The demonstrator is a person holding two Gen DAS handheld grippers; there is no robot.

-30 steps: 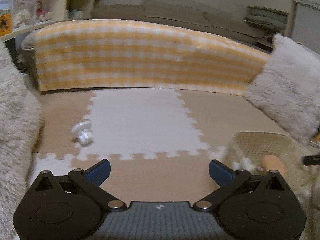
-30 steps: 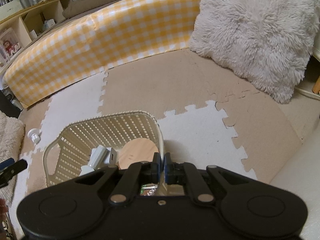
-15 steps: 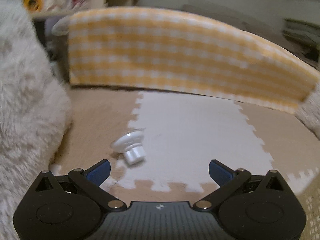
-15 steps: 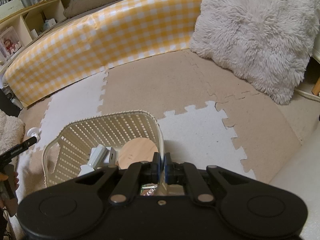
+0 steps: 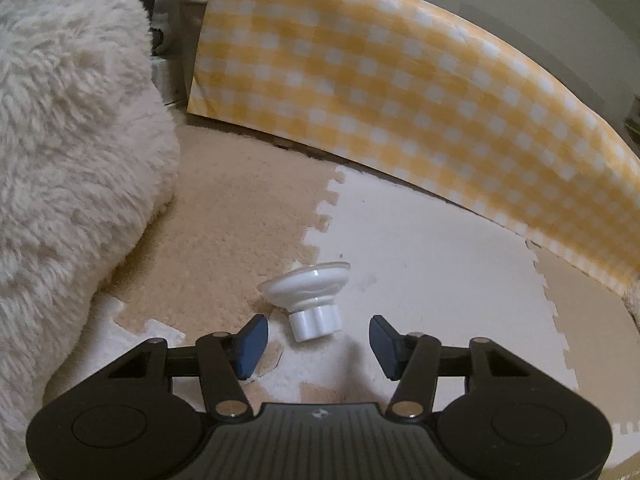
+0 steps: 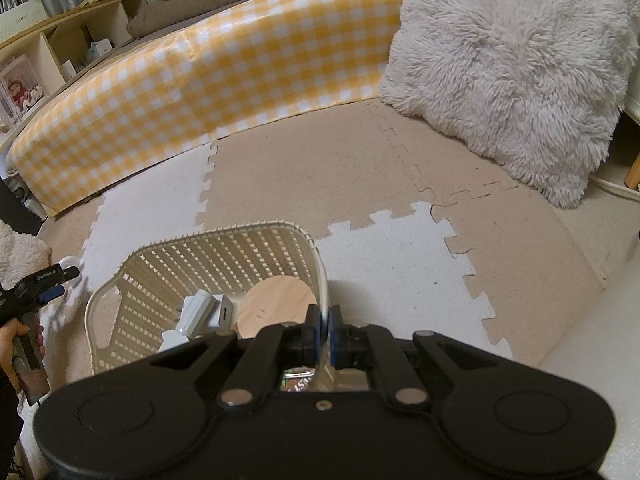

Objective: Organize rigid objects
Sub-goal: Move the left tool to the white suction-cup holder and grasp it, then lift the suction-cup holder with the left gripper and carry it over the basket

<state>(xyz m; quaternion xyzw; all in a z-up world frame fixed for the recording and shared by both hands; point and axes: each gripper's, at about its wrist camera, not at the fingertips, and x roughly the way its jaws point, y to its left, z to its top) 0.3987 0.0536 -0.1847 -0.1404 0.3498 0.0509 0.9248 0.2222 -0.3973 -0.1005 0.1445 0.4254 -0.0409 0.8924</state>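
One basket (image 6: 320,256), one suction cup (image 5: 310,296), two fluffy cushions (image 6: 508,76) (image 5: 68,152) — one wooden disc (image 6: 276,308).

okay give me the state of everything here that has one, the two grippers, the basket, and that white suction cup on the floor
left gripper: open, jaws just been closing, either side of the suction cup's knob, not touching it
right gripper: shut on the basket's rim
basket: upright on the mat, things inside
suction cup: tipped on its side on the mat, not held
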